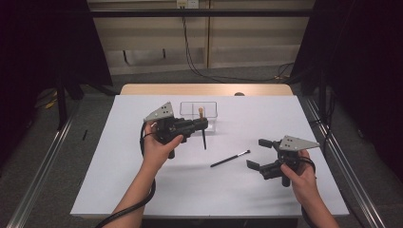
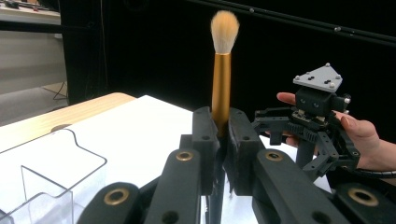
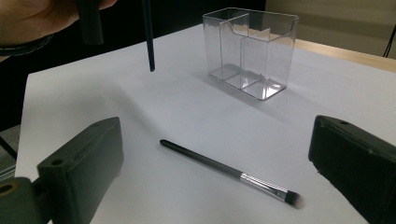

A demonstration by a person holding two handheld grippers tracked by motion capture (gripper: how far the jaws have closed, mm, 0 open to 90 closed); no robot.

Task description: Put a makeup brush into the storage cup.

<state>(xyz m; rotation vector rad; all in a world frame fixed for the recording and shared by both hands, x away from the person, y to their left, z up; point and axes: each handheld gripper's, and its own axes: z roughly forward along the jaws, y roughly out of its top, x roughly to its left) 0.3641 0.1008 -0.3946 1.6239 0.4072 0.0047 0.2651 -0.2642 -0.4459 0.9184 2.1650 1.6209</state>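
Note:
My left gripper (image 1: 202, 125) is shut on a makeup brush (image 1: 204, 137) with a gold ferrule, held upright above the white mat. In the left gripper view its fluffy tip (image 2: 224, 28) points up from between the closed jaws of that gripper (image 2: 223, 128). Just behind the brush stands a clear divided organizer (image 1: 198, 111). A thin black brush (image 1: 230, 158) lies flat on the mat between the hands. My right gripper (image 1: 257, 153) is open, just right of that brush. In the right gripper view the thin brush (image 3: 229, 171) lies between and ahead of the wide jaws of the right gripper (image 3: 222, 161).
A white mat (image 1: 142, 190) covers the wooden table (image 1: 204, 89). The organizer (image 3: 250, 51) is seen with nothing in its compartments in the right gripper view. Black curtains and metal rails flank the table. Cables trail from both grippers.

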